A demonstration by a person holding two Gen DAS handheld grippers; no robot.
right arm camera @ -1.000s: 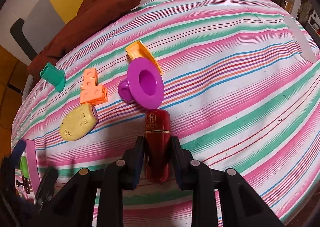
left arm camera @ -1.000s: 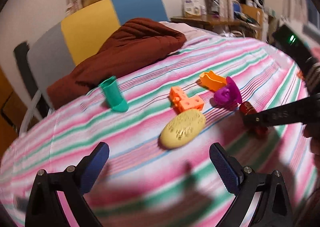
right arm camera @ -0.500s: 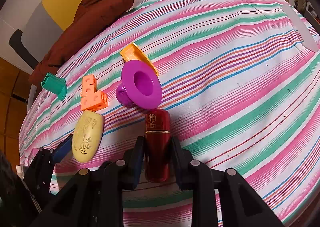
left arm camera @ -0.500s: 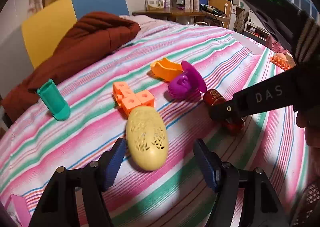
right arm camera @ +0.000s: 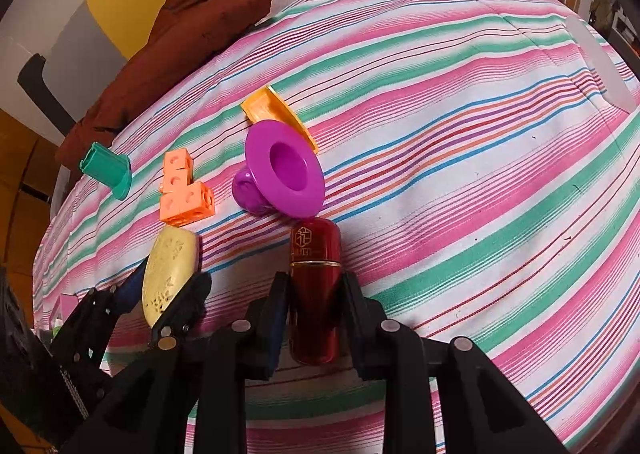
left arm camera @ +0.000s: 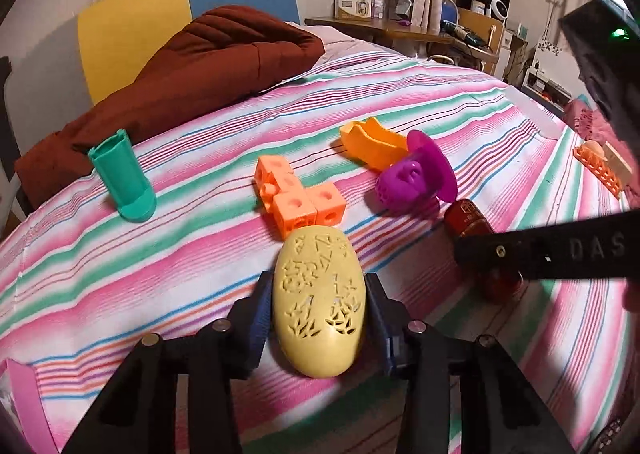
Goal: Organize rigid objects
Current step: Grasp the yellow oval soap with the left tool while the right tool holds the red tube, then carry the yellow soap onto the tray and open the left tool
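1. Left wrist view: left gripper [left arm camera: 318, 324] with jaws just closing, both pads against the sides of yellow oval piece [left arm camera: 318, 306] lying on striped bedspread [left arm camera: 180, 254].
2. Right wrist view: right gripper [right arm camera: 316, 318] clamped tight on red cylinder [right arm camera: 316, 286], resting on bedspread, far end touching purple funnel [right arm camera: 282, 172].
3. Orange block cluster [left arm camera: 298, 200] just beyond yellow piece; green tube [left arm camera: 122, 176] well apart, leftward.

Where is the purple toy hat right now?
The purple toy hat lies tipped on the striped bedsheet, mid-frame in the right wrist view, between the orange scoop behind it and the red tube in the right claw.
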